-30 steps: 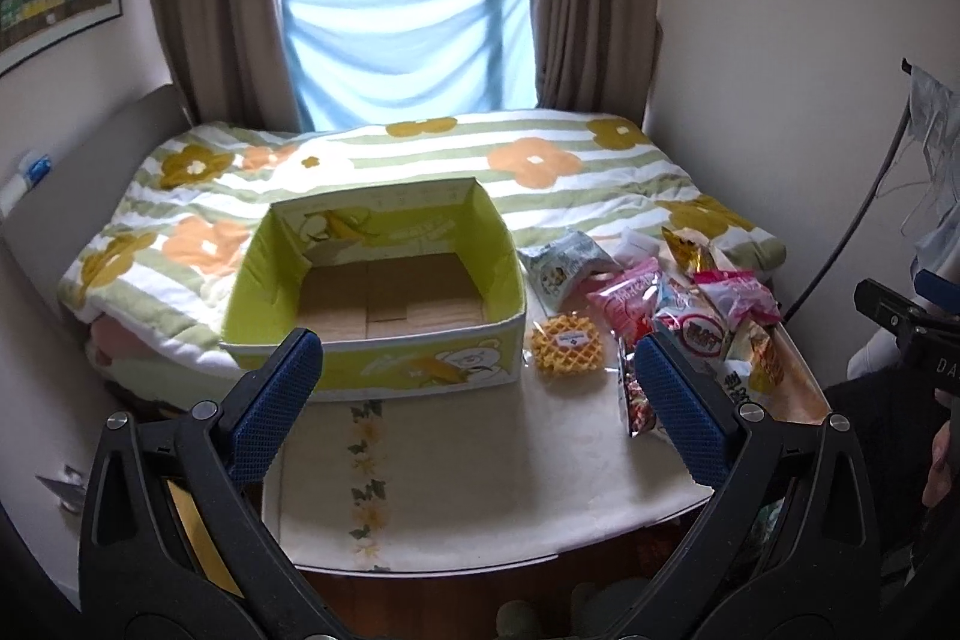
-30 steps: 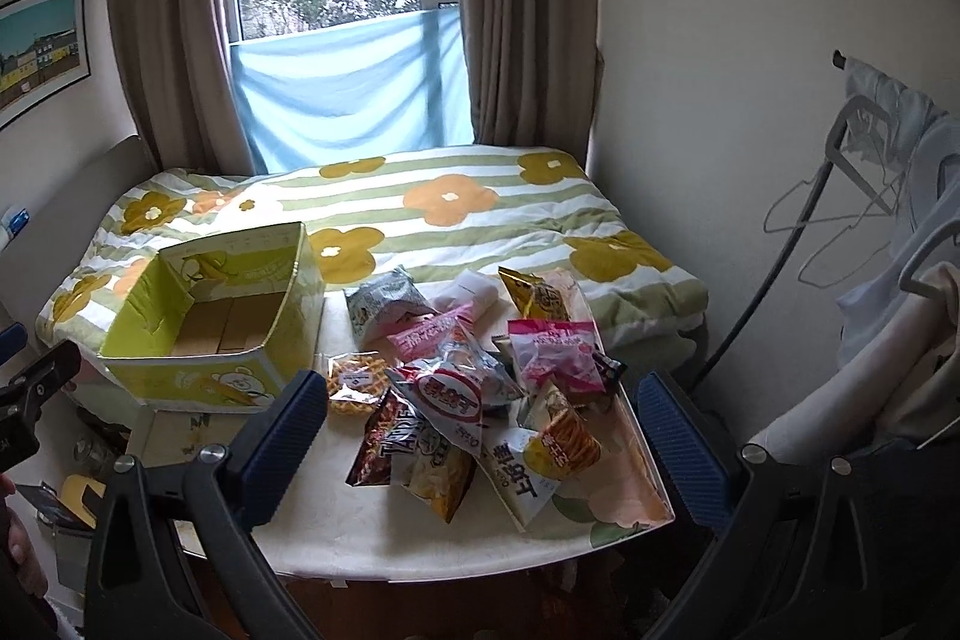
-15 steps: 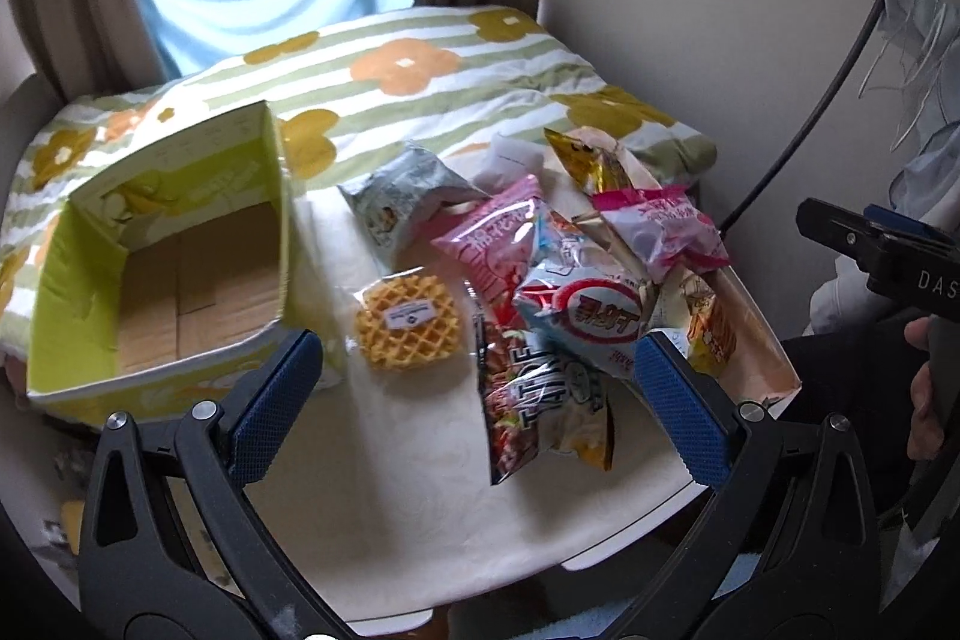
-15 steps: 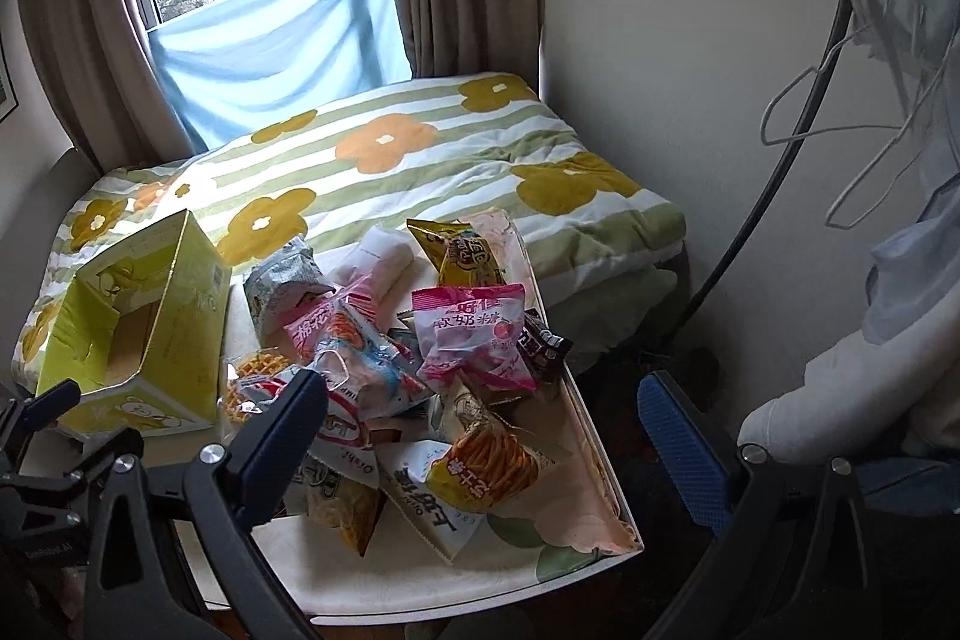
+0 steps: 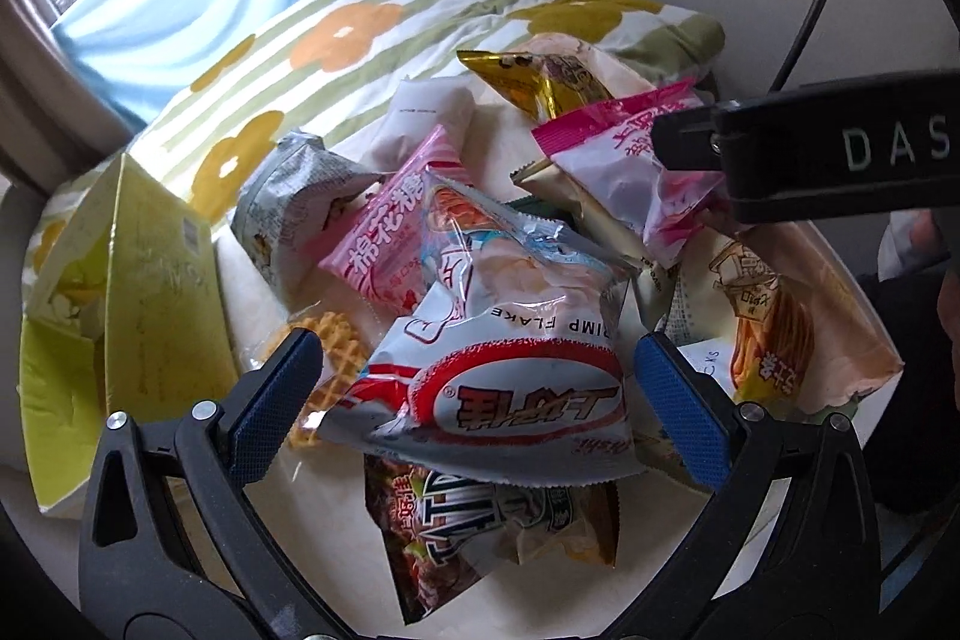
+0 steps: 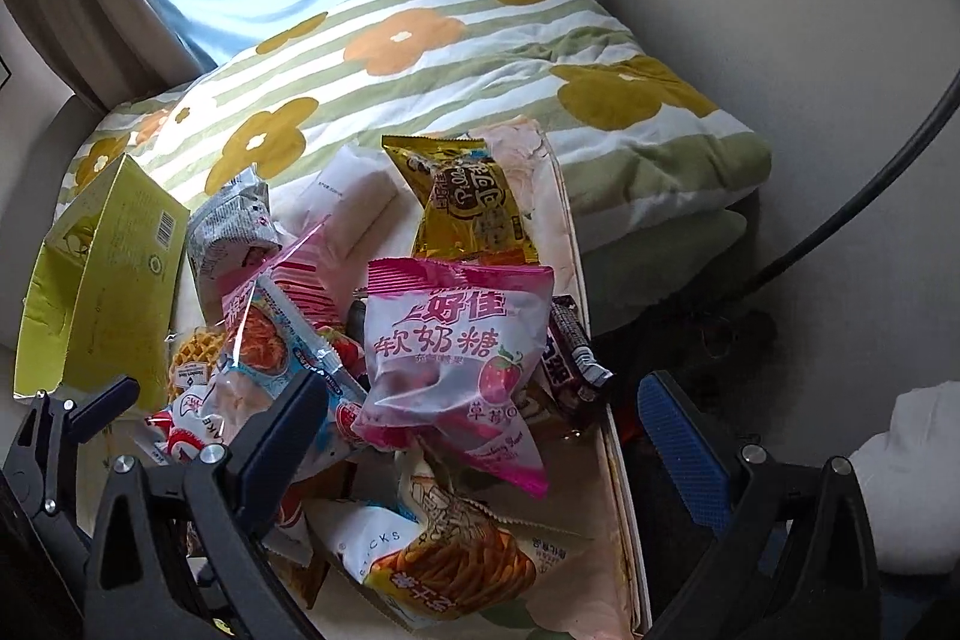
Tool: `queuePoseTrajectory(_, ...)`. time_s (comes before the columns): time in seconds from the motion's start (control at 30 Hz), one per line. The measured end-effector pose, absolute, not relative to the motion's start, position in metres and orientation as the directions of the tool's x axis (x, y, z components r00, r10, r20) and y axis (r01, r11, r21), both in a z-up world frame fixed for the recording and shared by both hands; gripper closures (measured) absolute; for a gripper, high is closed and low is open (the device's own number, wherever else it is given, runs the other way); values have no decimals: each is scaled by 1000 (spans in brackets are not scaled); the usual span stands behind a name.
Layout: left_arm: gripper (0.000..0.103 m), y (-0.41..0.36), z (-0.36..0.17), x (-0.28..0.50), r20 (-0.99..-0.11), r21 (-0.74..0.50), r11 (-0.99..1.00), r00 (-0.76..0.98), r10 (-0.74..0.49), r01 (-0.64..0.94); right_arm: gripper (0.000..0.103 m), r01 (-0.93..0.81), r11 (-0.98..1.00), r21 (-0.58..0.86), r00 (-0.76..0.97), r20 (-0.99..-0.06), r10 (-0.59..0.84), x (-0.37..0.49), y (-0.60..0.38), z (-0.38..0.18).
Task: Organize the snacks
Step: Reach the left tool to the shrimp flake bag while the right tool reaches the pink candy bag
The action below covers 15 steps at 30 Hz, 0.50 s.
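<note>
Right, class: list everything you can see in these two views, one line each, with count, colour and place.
Snack packets: about ten, mixed colours, piled on the table.
Shrimp flake bag: one, white and red, top of the pile.
Strawberry candy bag: one, pink and white, pile's right side.
Waffle: one, golden, beside the box.
Box: one, yellow-green, left of the pile.
Table: one, white, under the snacks.
Quilt: one, striped with flowers, behind the table.
Left hand-held gripper: open, over the shrimp flake bag.
Right hand-held gripper: open, over the candy bag.

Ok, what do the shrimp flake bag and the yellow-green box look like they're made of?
Shrimp flake bag: thin glossy plastic film, going by its crinkles and bright glare. Yellow-green box: probably printed cardboard with a matte finish; its walls are flat and stiff, with sharp folded edges.
</note>
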<state>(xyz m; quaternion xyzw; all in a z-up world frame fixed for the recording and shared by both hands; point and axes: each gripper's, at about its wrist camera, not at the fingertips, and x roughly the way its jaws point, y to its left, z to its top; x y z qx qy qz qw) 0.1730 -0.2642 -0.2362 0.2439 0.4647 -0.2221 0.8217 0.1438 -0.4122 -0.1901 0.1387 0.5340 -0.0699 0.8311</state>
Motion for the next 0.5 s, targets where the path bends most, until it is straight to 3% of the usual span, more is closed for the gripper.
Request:
queuePoseTrajectory(0.33, 1, -287, -257, 185, -871, 255, 716, 475, -122, 650, 0, 259, 949, 177, 365, -928, 74, 169, -406, -220)
queuePoseTrajectory(0.5, 15, -292, -265, 189, -882, 243, 692, 452, -135, 680, 5, 273, 948, 162, 355, -933, 58, 173, -407, -227)
